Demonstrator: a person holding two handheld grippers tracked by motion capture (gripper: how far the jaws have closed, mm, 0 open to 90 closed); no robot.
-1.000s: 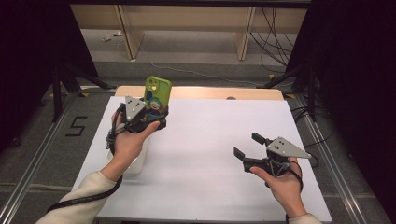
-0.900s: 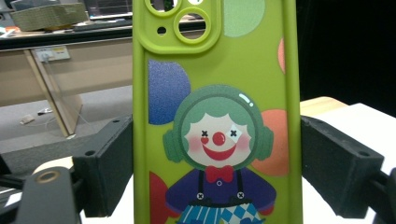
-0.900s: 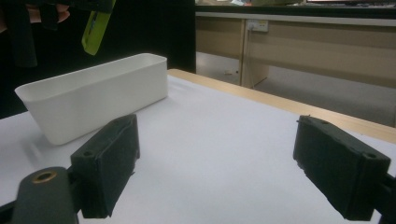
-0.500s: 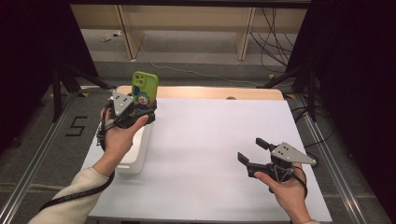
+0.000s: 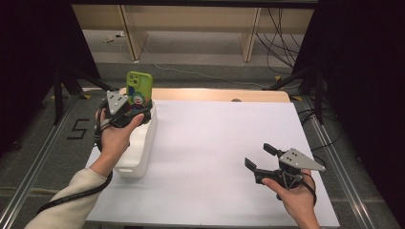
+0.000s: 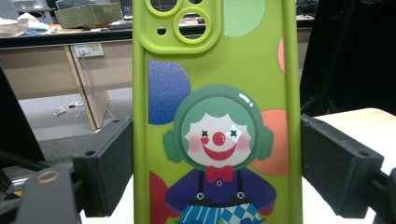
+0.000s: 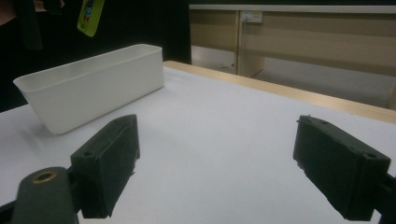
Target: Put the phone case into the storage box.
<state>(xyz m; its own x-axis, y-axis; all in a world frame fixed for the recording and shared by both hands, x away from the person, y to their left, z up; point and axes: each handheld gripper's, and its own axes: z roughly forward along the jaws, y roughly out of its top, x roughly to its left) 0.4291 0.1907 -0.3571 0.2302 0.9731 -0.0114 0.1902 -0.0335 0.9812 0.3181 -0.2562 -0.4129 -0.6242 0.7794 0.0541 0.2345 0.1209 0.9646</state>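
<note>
Item: green phone case (image 6: 215, 116), clown print, held upright between the jaws of the left gripper (image 5: 125, 109), above the far end of the white bin (image 5: 138, 143) at 10 o'clock on the table (image 5: 215, 143). Right gripper (image 5: 260, 157): jaws wide, holding nothing, idle at 4 o'clock. Step in hand, by judgement: placing the case into the bin. Next move calls for lowering inside the rim, then parting the jaws.

One green phone case (image 5: 139, 89) with a clown picture at the far left. One white tub (image 5: 138, 143) on the left of the table. One white table (image 5: 215, 143). Two grippers: the left gripper (image 5: 128, 110) far left, the right gripper (image 5: 260, 159) near right. Two hands hold them.
</note>
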